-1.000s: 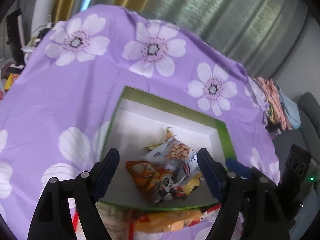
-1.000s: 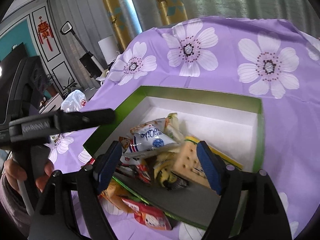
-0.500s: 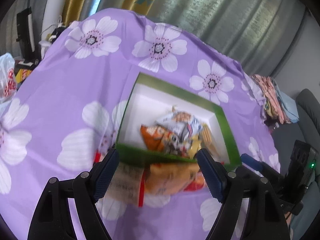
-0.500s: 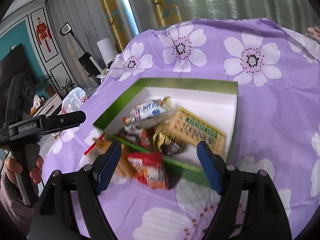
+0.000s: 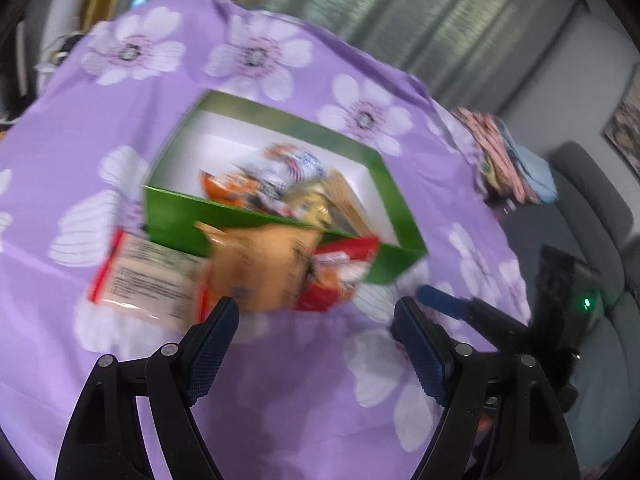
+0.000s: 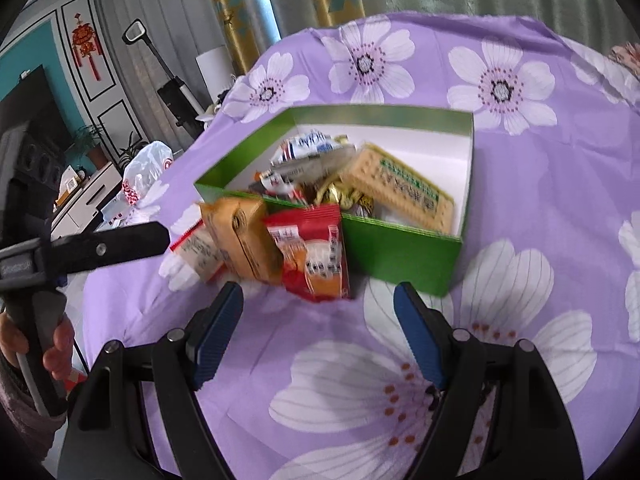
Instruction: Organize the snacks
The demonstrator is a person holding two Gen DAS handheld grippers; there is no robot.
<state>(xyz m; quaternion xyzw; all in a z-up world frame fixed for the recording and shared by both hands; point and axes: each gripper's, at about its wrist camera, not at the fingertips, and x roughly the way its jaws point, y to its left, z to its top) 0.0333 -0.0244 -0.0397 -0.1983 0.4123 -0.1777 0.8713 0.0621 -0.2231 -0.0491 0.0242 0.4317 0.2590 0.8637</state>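
Observation:
A green box (image 5: 180,212) (image 6: 400,252) with a white inside holds several snack packets and a long cracker pack (image 6: 400,192). Against its near wall on the purple flowered cloth lie three packets: a pale one with a red edge (image 5: 144,280) (image 6: 196,248), an orange one (image 5: 256,268) (image 6: 240,236) and a red one (image 5: 340,272) (image 6: 312,252). My left gripper (image 5: 316,320) hangs open and empty just short of the orange packet. My right gripper (image 6: 318,308) is open and empty just in front of the red packet. The picture is blurred in the left wrist view.
The purple cloth (image 6: 520,208) covers the whole table and drops off at its far edge. The left gripper's finger (image 6: 108,244) and the hand holding it show at the left of the right wrist view. A grey sofa (image 5: 592,216) and folded clothes (image 5: 500,160) stand to the right.
Both grippers have drawn back from over the box toward the near side of the table. The three packets outside the box now lie ahead of the fingers. Both stayed open.

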